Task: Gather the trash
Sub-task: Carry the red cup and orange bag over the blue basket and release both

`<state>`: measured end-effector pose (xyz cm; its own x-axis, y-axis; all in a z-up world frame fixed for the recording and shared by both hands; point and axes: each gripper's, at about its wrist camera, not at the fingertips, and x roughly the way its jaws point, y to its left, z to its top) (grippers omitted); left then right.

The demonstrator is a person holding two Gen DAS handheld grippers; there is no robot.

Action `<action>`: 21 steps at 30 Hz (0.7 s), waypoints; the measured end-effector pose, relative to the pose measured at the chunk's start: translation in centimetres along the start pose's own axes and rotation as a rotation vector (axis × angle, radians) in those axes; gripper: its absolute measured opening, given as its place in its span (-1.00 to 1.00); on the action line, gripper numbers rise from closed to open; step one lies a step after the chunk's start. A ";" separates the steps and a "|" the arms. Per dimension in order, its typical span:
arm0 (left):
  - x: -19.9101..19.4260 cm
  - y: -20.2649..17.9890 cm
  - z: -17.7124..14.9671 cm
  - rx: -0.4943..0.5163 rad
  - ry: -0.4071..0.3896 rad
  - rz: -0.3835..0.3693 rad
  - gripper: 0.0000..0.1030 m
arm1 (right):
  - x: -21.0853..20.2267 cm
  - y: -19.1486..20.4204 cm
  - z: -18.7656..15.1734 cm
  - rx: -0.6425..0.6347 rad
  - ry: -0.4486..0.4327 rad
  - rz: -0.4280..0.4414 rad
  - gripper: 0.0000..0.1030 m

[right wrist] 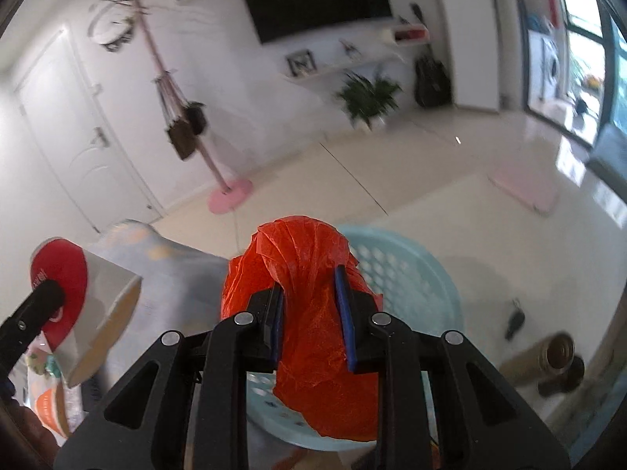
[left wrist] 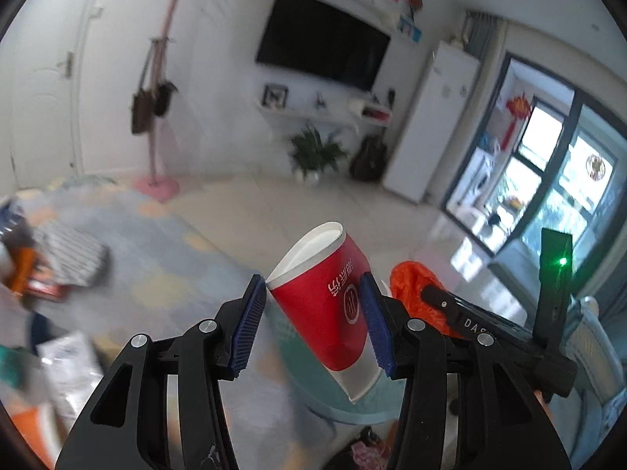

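The left gripper (left wrist: pixel 313 321) pinches a red cup (left wrist: pixel 325 313), mid frame. The right gripper (right wrist: pixel 309 317) pinches an orange bag (right wrist: pixel 309 305) above the blue basket (right wrist: pixel 411 274). Keep both squeezed until right over the basket.

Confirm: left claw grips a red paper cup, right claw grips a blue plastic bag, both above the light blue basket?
Not quite. In the right wrist view the right claw grips an orange plastic bag, not blue. The left claw does grip the red paper cup, above the light blue basket.

Red paper cup (left wrist: pixel 331 305), white inside; orange plastic bag (right wrist: pixel 313 313); pale blue perforated basket (right wrist: pixel 411 274); pink stand base (right wrist: pixel 230 194).
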<state>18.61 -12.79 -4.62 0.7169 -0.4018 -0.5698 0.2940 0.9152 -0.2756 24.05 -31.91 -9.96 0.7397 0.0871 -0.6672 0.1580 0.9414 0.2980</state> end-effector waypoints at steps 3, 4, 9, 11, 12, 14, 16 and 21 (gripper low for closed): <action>2.6 -0.3 -1.0 0.013 0.058 -0.011 -0.07 | 1.9 -1.6 -1.1 0.038 0.048 -0.024 -0.56; 3.3 -0.4 -1.2 0.016 0.074 -0.015 -0.07 | 2.5 -2.2 -1.5 0.054 0.065 -0.028 -0.56; 5.5 -0.6 -1.8 0.015 0.129 -0.031 0.03 | 4.4 -3.6 -2.7 0.090 0.120 -0.036 -0.30; 5.6 -0.4 -2.1 0.006 0.140 -0.030 0.26 | 4.9 -3.9 -2.9 0.119 0.136 -0.018 0.04; 5.5 -0.4 -2.1 0.007 0.135 -0.027 0.35 | 5.0 -4.1 -3.0 0.129 0.131 -0.012 0.11; 5.1 -0.3 -2.3 0.013 0.131 -0.028 0.37 | 4.8 -4.1 -3.1 0.125 0.121 -0.016 0.11; 4.6 -0.1 -2.3 0.013 0.126 -0.025 0.37 | 4.4 -4.1 -3.1 0.120 0.119 -0.009 0.11; 2.9 -0.5 -2.3 0.002 0.096 -0.025 0.37 | 3.1 -3.5 -3.1 0.094 0.099 0.003 0.12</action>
<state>19.07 -14.48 -7.89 0.6454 -0.4258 -0.6342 0.3127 0.9047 -0.2893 23.75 -33.86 -15.21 0.6728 0.1256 -0.7291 0.2201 0.9069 0.3593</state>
